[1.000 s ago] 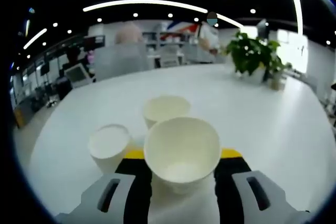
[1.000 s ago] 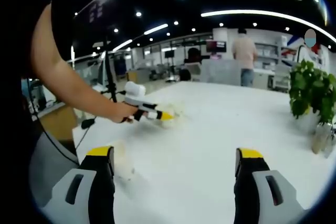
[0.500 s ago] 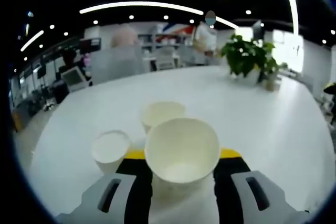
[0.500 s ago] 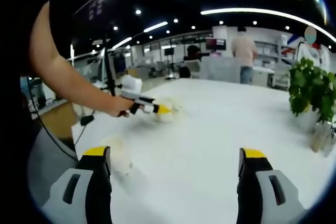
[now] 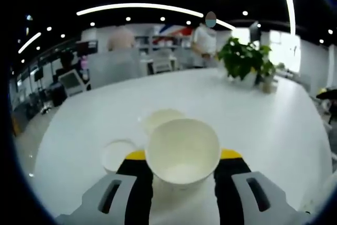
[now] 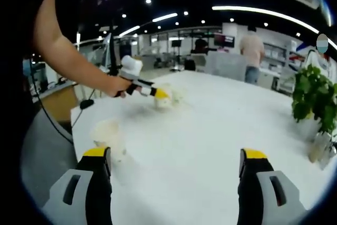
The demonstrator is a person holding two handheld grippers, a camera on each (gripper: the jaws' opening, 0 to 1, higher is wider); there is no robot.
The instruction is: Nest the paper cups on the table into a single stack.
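On the white table (image 5: 274,130), left gripper view, listed left to right:

1. Small paper cup (image 5: 119,154), upright, mouth up, standing on the tabletop just left of the yellow-tipped jaws; partly hidden behind the left jaw.
2. Second paper cup (image 5: 160,118), upright and empty, standing beyond the held cup and partly covered by its rim.
3. Held paper cup (image 5: 182,151), upright, mouth toward the camera, inside empty. The left gripper (image 5: 182,157) is clamped on it, one jaw pressed to each side of its wall. Whether its base touches the table cannot be told.
4. Potted plant (image 5: 241,59), far right of the tabletop, well apart from the cups, with a smaller pot just beside it.

Right gripper view, left to right:

5. Pale cup (image 6: 108,133), blurred, standing on the table near the left edge, just beyond the left jaw.
6. Person's bare arm (image 6: 68,59) reaching in from the left, hand around the handle of the left gripper (image 6: 158,94), whose yellow tip meets a blurred pale cup (image 6: 167,97).
7. Right gripper (image 6: 176,156), jaws spread wide, nothing between them, over bare tabletop.
8. Potted plant (image 6: 315,96) at the far right edge of the table.
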